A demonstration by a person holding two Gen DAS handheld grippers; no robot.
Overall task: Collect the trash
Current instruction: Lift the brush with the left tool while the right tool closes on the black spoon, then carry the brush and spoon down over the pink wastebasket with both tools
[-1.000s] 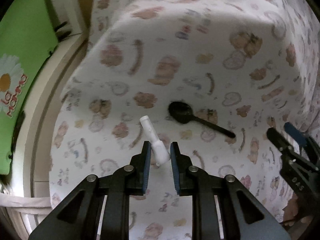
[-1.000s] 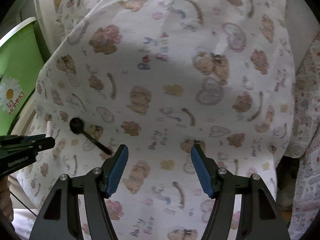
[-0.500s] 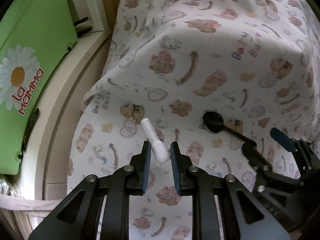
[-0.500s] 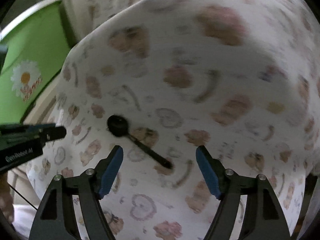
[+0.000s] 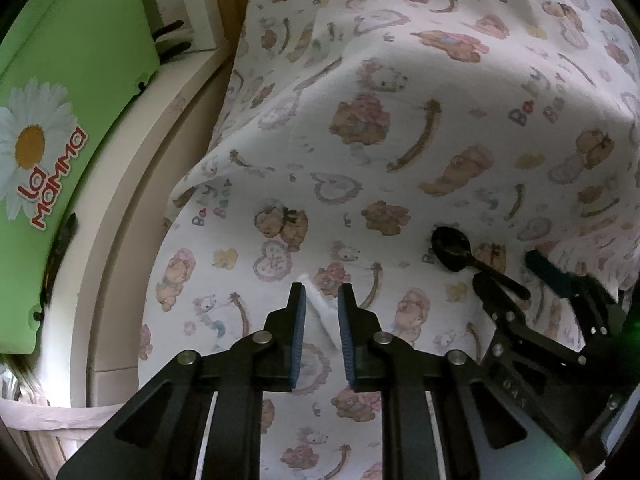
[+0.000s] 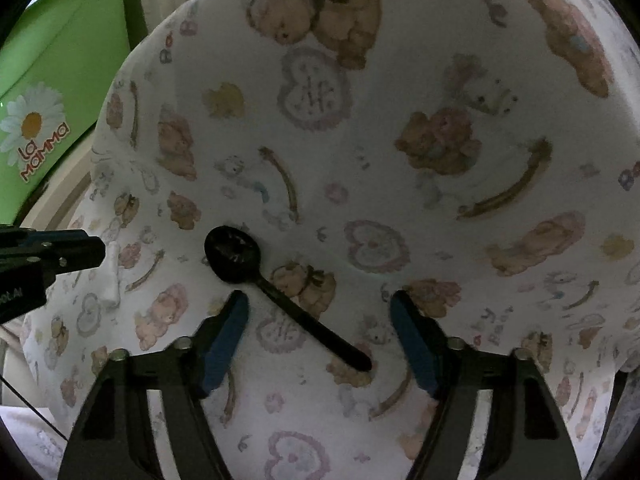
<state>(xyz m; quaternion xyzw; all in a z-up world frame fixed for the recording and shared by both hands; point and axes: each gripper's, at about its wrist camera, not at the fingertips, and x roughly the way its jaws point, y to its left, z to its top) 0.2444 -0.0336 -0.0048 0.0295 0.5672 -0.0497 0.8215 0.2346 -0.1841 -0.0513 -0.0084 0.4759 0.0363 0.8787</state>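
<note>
A short white plastic piece [image 5: 325, 322] sits between the blue pads of my left gripper [image 5: 321, 312], whose jaws are closing on it above the teddy-bear printed cloth [image 5: 400, 152]. The same piece [image 6: 112, 280] shows under the left gripper [image 6: 90, 250] at the left edge of the right wrist view. A black plastic spoon [image 6: 240, 252] lies flat on the cloth. My right gripper [image 6: 320, 304] straddles its handle with closing jaws; the pads are clear of it. From the left wrist view the spoon [image 5: 452, 246] and right gripper [image 5: 508, 270] appear at the right.
A green plastic tub [image 5: 72, 112] with a daisy and "La Mamma" print stands left of the cloth, also visible as the tub [image 6: 60, 72]. A cream curved rail [image 5: 132, 208] runs between tub and cloth. A pale bag rim [image 5: 36, 420] shows bottom left.
The left gripper carried the white piece leftward over the cloth, nearer the green tub. The right gripper moved in over the black spoon, its fingers now on either side of the handle.
</note>
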